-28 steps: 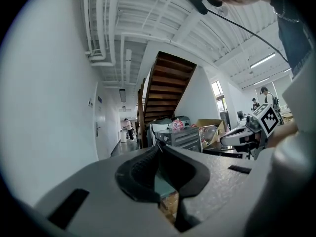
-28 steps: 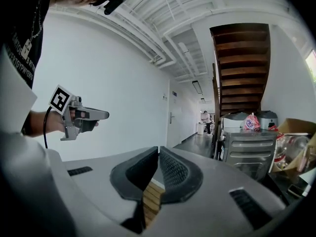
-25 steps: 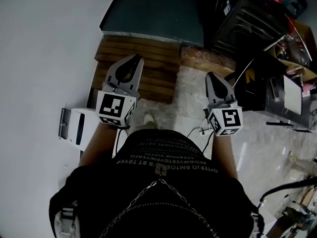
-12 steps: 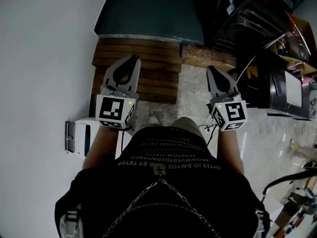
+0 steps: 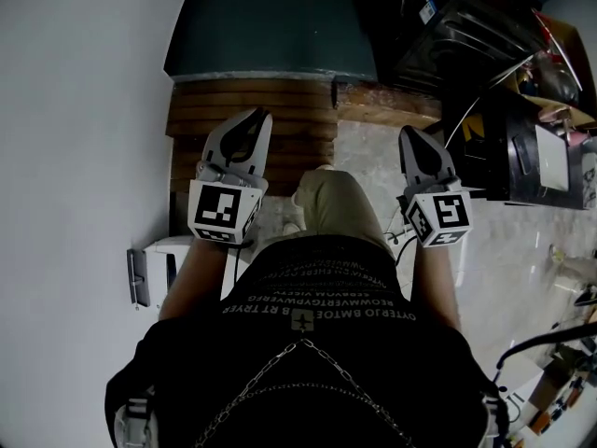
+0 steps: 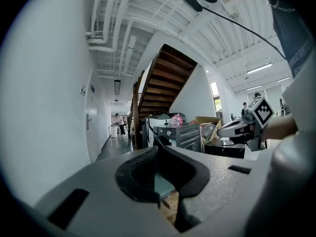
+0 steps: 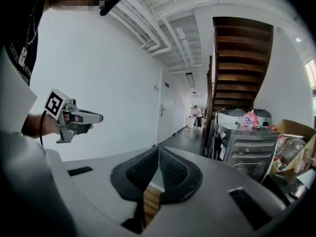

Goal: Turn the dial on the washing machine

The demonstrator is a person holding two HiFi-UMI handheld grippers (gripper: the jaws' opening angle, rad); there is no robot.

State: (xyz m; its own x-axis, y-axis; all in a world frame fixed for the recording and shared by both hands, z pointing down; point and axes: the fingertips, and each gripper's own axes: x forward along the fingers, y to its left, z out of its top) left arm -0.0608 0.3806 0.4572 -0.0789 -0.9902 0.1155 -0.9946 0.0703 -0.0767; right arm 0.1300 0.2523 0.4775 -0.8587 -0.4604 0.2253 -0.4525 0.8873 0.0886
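I hold both grippers out level in front of me, nothing in either. In the head view my left gripper (image 5: 254, 116) hangs over a wooden platform (image 5: 298, 101), jaws closed tip to tip. My right gripper (image 5: 413, 132) is shut too, over the pale floor beside it. A grey metal-fronted machine (image 7: 251, 151) stands ahead on the right under the stairs, well beyond both grippers; the left gripper view shows the machine (image 6: 181, 135) with a small pale knob on its panel. A white appliance (image 6: 149, 127) stands behind it.
A white wall (image 5: 84, 110) runs along my left, with a white box (image 5: 157, 261) on the floor against it. Dark floor (image 5: 270, 26) lies past the platform. Dark stacked appliances and boxes (image 5: 485, 54) crowd the right. A brown staircase (image 7: 242, 48) rises overhead; a person (image 7: 197, 115) stands far down the corridor.
I have stepped forward: the wooden platform has slid closer under the grippers, the white box has dropped back, and a knee has swung into view between the arms. Both jaws stayed closed.
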